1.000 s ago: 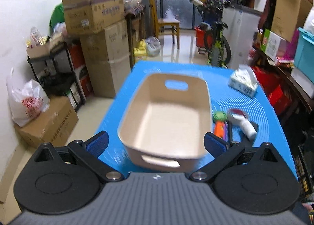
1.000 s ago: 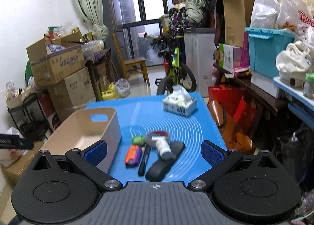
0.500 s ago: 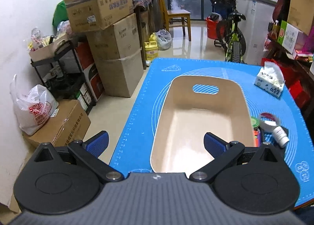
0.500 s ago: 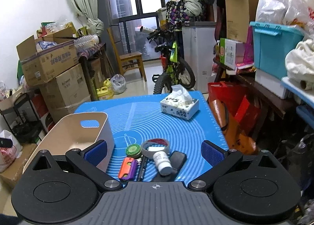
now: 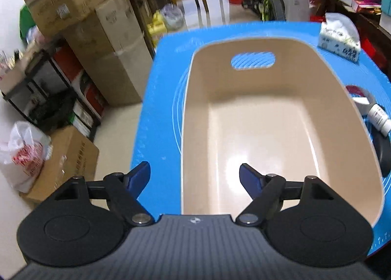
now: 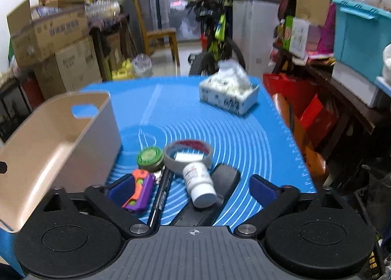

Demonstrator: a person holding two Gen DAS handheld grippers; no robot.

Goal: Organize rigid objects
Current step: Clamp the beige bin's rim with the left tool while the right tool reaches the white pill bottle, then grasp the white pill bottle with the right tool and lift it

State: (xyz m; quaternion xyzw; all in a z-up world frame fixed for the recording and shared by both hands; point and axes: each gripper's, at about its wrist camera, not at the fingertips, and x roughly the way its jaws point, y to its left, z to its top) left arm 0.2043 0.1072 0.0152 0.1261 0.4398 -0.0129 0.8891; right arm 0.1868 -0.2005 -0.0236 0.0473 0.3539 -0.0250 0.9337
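Observation:
An empty beige bin (image 5: 268, 118) stands on the blue mat (image 5: 161, 99). My left gripper (image 5: 195, 176) hovers over the bin's near left wall, one finger outside and one inside; its jaws are closing and the pads do not touch the wall. My right gripper (image 6: 193, 188) hangs low over a pile beside the bin (image 6: 61, 148), its jaws closing. Among the pile are an orange and purple toy (image 6: 139, 192), a black marker (image 6: 161, 196), a white bottle (image 6: 199, 182), a black case (image 6: 222, 179), a green round cap (image 6: 149, 156) and a grey ring (image 6: 187, 155). Nothing is gripped.
A tissue box (image 6: 229, 95) sits at the far right of the mat (image 6: 244, 133). Stacked cardboard boxes (image 5: 97, 35) and a shelf stand left of the table, with a white bag (image 5: 24, 150) on the floor. A bicycle (image 6: 217, 42) and cluttered shelves (image 6: 342, 72) lie beyond and to the right.
Both grippers have dropped lower and closer to the table. The left one now straddles the bin's left wall, the right one is over the pile. Both pairs of jaws have narrowed.

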